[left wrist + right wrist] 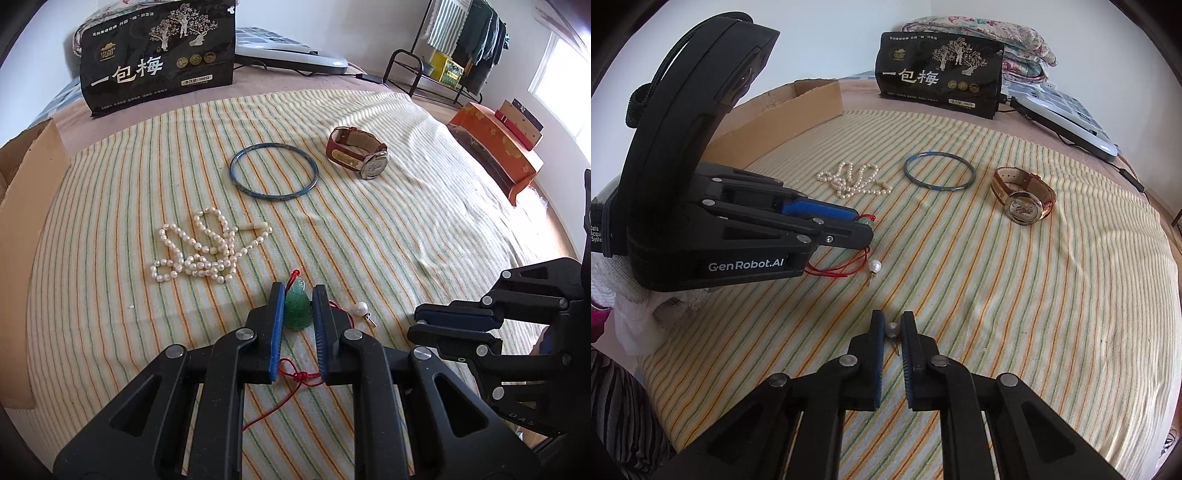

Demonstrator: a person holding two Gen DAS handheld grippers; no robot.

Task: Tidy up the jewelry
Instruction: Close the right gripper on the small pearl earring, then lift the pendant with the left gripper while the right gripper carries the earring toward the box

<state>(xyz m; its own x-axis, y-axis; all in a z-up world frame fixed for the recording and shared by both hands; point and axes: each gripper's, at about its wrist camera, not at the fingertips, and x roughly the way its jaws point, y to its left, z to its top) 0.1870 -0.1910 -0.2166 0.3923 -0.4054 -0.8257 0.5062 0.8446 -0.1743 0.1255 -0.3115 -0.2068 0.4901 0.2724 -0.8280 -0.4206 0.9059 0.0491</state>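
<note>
Two close downward wrist views, shared striped cloth (369,229).

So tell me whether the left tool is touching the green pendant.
Touching. In the left wrist view the left tool has both blue pads pressed against the sides of the green pendant, no gap showing.

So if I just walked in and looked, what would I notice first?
Probably the two black grippers low in front: the left gripper is pinching a green pendant on a red cord, and the right gripper is shut on a little pearl earring. Behind them on the striped blanket lie a pearl necklace, a blue bangle and a brown-strapped watch.
</note>
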